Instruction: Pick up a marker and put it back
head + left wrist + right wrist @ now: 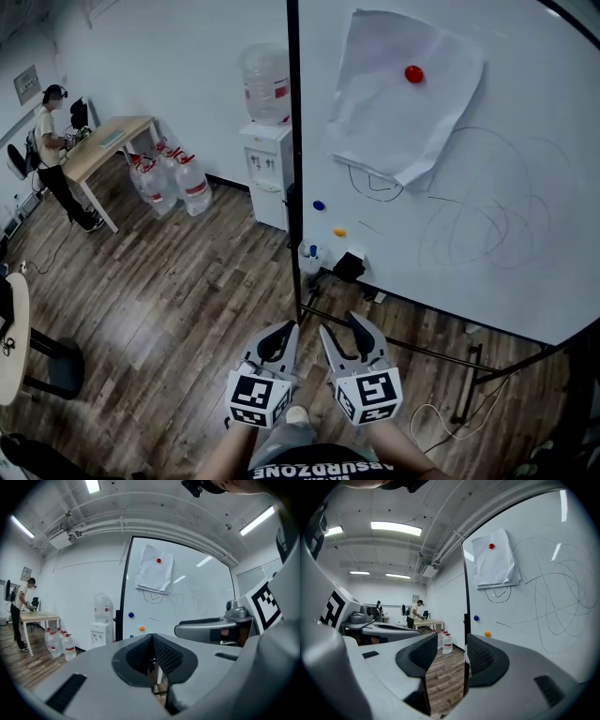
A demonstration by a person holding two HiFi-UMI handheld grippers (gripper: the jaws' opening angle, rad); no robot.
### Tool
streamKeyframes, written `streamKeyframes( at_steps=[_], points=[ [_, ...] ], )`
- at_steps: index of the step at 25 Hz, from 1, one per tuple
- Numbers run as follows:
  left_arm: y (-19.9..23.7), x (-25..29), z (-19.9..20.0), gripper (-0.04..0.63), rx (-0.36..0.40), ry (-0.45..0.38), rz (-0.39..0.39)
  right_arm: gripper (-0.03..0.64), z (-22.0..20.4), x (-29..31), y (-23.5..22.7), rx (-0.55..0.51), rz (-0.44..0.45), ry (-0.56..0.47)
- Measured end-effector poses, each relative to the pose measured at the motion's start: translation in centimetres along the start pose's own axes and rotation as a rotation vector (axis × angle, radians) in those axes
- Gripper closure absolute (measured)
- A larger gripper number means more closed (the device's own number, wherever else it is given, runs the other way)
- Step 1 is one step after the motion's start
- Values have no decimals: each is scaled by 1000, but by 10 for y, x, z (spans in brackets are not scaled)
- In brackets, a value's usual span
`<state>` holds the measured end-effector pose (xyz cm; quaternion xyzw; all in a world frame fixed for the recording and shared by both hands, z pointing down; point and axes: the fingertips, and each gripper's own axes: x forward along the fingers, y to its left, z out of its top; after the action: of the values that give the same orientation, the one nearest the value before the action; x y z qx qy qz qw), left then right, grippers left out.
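Marker [312, 251] at whiteboard [525, 281] edge, well ahead; left hand-held gripper [284, 330] jaws together, right hand-held gripper [344, 325] apart.

Left gripper [289, 328] closed; right gripper [342, 324] spread, empty.

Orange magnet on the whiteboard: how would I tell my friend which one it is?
Find the big whiteboard on the right of the head view. Near its left edge, below the crumpled sheet of paper, sit two small round magnets. The orange magnet is the lower one, just right of the blue magnet; the red magnet sits higher, on the paper.
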<state>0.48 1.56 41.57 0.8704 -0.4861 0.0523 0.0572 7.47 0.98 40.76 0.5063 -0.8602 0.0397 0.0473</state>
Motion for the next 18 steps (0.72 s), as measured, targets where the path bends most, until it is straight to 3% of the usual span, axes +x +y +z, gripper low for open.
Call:
streamKeyframes(
  at_steps=[18],
  points=[
    [44, 27, -8, 588, -18, 12, -72, 442, 3, 54, -16, 7, -83, 15]
  ],
)
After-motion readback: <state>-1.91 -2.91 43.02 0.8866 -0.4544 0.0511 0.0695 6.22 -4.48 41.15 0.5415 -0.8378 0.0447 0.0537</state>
